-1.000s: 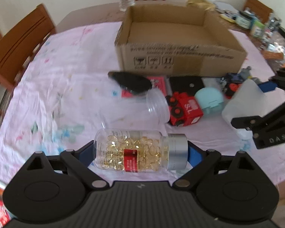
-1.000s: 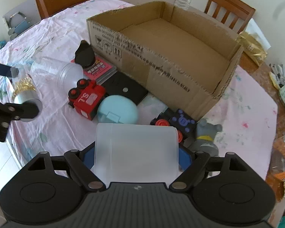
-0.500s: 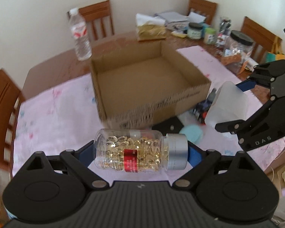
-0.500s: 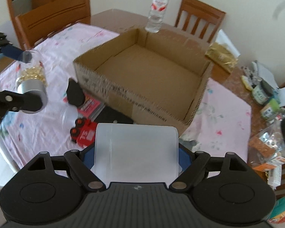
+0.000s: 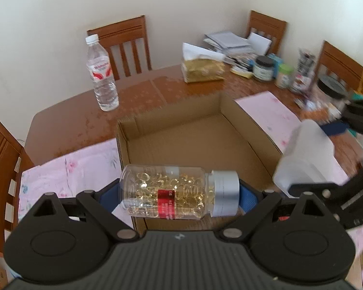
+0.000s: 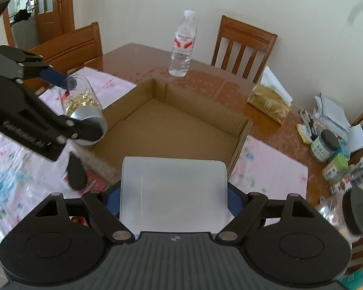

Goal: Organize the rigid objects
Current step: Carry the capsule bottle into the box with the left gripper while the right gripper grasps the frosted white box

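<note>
My left gripper point(image 5: 179, 194) is shut on a clear capsule bottle point(image 5: 167, 192) with gold capsules, a red label and a silver cap, held sideways above the near edge of the open cardboard box point(image 5: 193, 142). My right gripper point(image 6: 174, 195) is shut on a frosted white plastic container point(image 6: 174, 191), raised over the box's point(image 6: 171, 125) near wall. In the right wrist view the left gripper point(image 6: 67, 104) and the capsule bottle point(image 6: 82, 104) hang at the box's left corner. The frosted container point(image 5: 305, 157) shows at the box's right side in the left wrist view.
A water bottle point(image 5: 101, 72) stands behind the box on the wooden table point(image 5: 67, 123). A gold tissue pack point(image 5: 203, 71), jars point(image 5: 262, 68) and papers crowd the far right. A black item point(image 6: 76, 171) on a red pack lies on the pink cloth point(image 6: 17, 169). Wooden chairs point(image 6: 242, 46) ring the table.
Both grippers rose with their loads and moved from the toys on the cloth up over the box. The toys dropped out of sight; the far table and walls came into view.
</note>
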### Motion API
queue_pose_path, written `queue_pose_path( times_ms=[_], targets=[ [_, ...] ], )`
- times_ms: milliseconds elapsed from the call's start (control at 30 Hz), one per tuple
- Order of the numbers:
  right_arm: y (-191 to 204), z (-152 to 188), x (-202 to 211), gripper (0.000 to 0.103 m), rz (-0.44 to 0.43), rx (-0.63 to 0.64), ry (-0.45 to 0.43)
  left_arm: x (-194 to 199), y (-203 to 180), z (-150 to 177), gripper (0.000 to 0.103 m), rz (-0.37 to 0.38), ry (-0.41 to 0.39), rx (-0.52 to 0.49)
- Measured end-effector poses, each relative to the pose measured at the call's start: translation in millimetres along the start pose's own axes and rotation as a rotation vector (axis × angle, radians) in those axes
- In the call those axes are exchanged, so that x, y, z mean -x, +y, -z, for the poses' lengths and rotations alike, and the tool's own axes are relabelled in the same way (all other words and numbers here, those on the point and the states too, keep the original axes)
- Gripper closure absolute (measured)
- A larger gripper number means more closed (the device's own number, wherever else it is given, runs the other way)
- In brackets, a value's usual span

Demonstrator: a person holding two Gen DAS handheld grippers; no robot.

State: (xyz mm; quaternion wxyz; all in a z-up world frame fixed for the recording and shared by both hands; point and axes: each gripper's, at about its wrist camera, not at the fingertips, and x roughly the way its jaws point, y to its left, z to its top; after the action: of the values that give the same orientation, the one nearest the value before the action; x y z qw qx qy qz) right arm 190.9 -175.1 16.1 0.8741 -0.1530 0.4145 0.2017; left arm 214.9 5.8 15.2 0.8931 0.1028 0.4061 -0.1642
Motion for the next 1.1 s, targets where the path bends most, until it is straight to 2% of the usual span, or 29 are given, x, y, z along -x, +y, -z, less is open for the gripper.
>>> queue_pose_path(
  times_ms=[400,600,767,1100],
  targets=[
    [-38.2,-25.3,-36.7,0.017,-0.01,-0.038,-0.007,-80.9,17.7,-46.8,0.009,-0.063,0.034,0.032],
    [-43.4,-32.5,-52.1,0.017,-0.014,-0.033,0.008,-107.5,25.9,-59.4,0.007,-0.118,0.019,0.062],
    [-47.4,-34.7,-64.3,0.017,-0.021,-0.039,0.027,-100.2,32.4,-56.8,0.007,-0.133,0.004,0.093],
    [-54.6,-53.2,-79.9,0.017,-0.022,-0.043,0.01,-40.4,39.6,-16.8,0.003,-0.169,-0.026,0.181]
  ],
)
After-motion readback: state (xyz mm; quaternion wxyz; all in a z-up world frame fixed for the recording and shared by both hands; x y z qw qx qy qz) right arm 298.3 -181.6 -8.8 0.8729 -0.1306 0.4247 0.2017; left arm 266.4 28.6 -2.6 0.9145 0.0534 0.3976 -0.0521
